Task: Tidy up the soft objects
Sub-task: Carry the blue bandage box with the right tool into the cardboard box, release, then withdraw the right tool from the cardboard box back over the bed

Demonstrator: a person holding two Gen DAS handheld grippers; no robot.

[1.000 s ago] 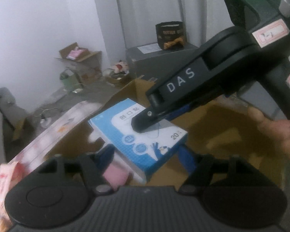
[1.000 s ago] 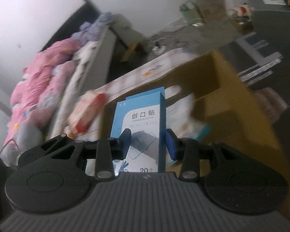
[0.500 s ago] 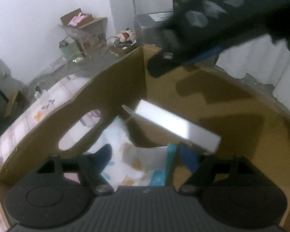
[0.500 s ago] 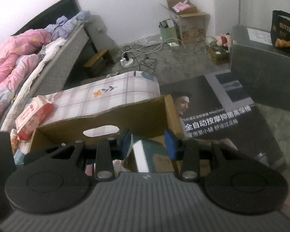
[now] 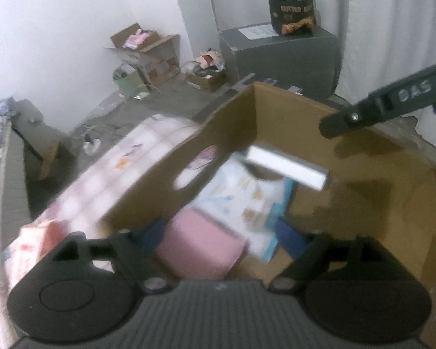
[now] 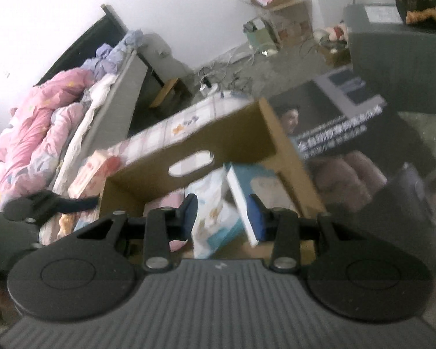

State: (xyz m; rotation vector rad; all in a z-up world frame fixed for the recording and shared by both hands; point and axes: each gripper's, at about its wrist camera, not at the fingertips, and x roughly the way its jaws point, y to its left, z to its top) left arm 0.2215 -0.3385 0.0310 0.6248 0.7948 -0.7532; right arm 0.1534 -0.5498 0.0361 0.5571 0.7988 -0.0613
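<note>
1. White walls and a grey floor fill the upper part of both views; a bed (image 6: 52, 122) heaped with pink bedding runs down the left of the right wrist view, and a grey cabinet (image 5: 279, 55) stands at upper centre of the left wrist view.
2. Centre frame in both views sits an open cardboard box (image 5: 218, 133), its near wall cut with an oval handle slot and its top fully open.
3. Free room lies above the box's rim; its walls close in on the left and far sides.
4. Inside the box, in the left wrist view, a pink pack (image 5: 200, 247) lies at lower centre, a white printed pack (image 5: 244, 200) beside it, both blurred.
5. A blue-and-white carton (image 6: 247, 186) leans tilted in the box, long axis running from upper left to lower right in the right wrist view, its white edge facing up.
6. The right gripper (image 6: 222, 215) has its jaws partly apart; the carton's lower corner touches the right pad only, so it is not pinched.
7. The left gripper (image 5: 221, 240) has its jaws opening wide over the box; the pink pack shows between them, not pressed.
8. Outside the box's left wall a red-and-white pack (image 6: 93, 171) lies on the checked surface (image 5: 125, 171).
</note>
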